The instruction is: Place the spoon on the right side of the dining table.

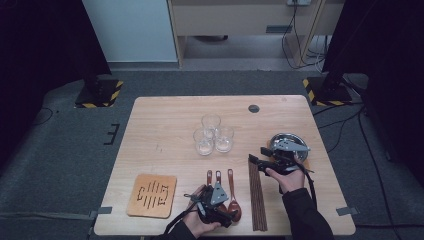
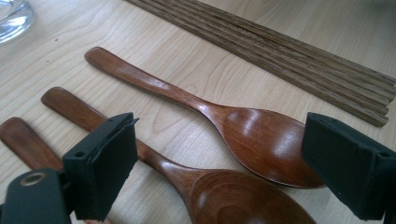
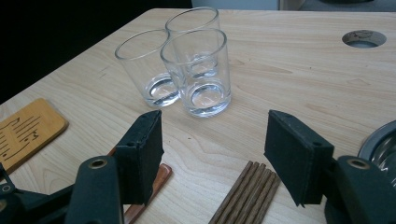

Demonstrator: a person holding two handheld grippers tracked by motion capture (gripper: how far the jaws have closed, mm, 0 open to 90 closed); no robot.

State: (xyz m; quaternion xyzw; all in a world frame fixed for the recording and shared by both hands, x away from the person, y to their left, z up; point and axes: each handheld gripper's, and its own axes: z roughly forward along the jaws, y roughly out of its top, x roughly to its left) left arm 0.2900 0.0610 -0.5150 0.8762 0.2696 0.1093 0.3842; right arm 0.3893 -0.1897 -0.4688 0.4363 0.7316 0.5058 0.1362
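Three dark wooden spoons point(image 1: 218, 181) lie side by side near the table's front edge. My left gripper point(image 1: 227, 214) hovers over their bowls. In the left gripper view it point(image 2: 224, 158) is open, its pads apart on either side of two spoon bowls point(image 2: 261, 140) and not pressing them. A bundle of wooden chopsticks point(image 1: 257, 200) lies to the right of the spoons. My right gripper point(image 1: 258, 155) is held just above their far ends point(image 3: 247, 193) and is open point(image 3: 215, 140), with nothing between the pads.
Three clear glasses point(image 1: 212, 134) stand clustered mid-table. A wooden trivet point(image 1: 151, 195) lies at the front left. A metal dish point(image 1: 290, 145) sits behind my right hand. A round cable hole point(image 1: 254, 108) is near the table's far edge.
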